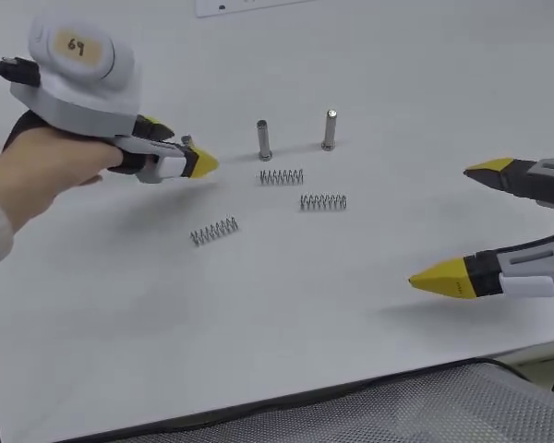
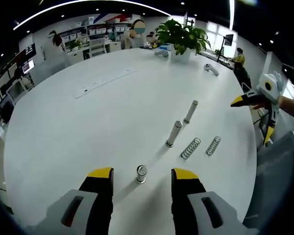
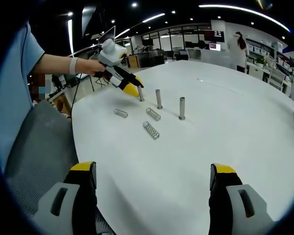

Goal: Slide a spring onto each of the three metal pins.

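Observation:
Three upright metal pins stand in a row on the white table: the left pin (image 1: 186, 141), the middle pin (image 1: 263, 138) and the right pin (image 1: 330, 129). Three loose springs lie in front of them (image 1: 282, 176) (image 1: 323, 201) (image 1: 213, 231). My left gripper (image 1: 186, 150) is open, and its yellow-tipped jaws straddle the left pin (image 2: 141, 174) without touching it. None of the pins carries a spring. My right gripper (image 1: 457, 224) hangs wide open at the right, well away from the springs (image 3: 150, 129), with nothing between its jaws.
The white table (image 1: 286, 323) has bare room in front of the springs. A grey mesh chair back (image 1: 425, 411) sits at the table's near edge. A potted plant (image 2: 180, 36) stands at the far end, and a strip of paper (image 2: 104, 81) lies on the table.

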`<state>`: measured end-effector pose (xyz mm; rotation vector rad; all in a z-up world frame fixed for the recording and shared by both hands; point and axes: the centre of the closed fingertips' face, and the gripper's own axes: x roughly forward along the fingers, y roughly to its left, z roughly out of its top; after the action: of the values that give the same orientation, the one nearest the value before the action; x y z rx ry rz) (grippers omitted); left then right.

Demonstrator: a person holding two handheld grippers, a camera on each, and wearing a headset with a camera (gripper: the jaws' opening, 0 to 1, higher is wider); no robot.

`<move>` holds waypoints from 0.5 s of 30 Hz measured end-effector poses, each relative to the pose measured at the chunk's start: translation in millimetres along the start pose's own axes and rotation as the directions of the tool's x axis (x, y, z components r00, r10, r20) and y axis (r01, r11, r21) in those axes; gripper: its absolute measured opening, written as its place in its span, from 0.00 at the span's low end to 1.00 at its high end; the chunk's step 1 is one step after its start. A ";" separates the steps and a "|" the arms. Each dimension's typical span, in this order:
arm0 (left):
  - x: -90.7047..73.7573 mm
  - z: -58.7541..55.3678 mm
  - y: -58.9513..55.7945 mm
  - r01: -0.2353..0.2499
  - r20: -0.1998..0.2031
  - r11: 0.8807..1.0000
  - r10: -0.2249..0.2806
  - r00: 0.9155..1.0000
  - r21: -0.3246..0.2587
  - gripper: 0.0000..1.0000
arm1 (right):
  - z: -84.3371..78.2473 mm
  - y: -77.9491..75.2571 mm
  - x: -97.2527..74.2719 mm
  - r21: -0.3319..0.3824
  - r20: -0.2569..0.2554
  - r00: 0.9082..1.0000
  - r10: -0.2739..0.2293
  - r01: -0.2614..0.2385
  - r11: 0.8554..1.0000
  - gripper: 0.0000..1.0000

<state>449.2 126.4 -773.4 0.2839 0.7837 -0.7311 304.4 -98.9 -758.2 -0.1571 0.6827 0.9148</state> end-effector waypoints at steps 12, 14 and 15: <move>-4.9 -3.8 -4.4 0.024 0.062 1.000 -0.025 0.998 0.016 0.83 | 3.2 -1.6 0.0 -0.004 0.002 1.000 -0.006 0.006 1.000 0.99; -6.7 -2.9 -5.4 0.030 0.084 0.999 -0.031 0.996 0.017 0.89 | 3.7 -2.3 0.2 -0.005 0.002 1.000 -0.008 0.008 1.000 0.99; -8.0 -3.7 -5.9 0.033 0.086 0.999 -0.034 0.996 0.013 0.90 | 4.8 -2.6 0.3 -0.005 0.006 1.000 -0.009 0.009 1.000 1.00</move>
<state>439.2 127.9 -770.0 0.2481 0.7045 -0.7747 308.8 -98.3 -755.0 -0.1621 0.6737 0.9083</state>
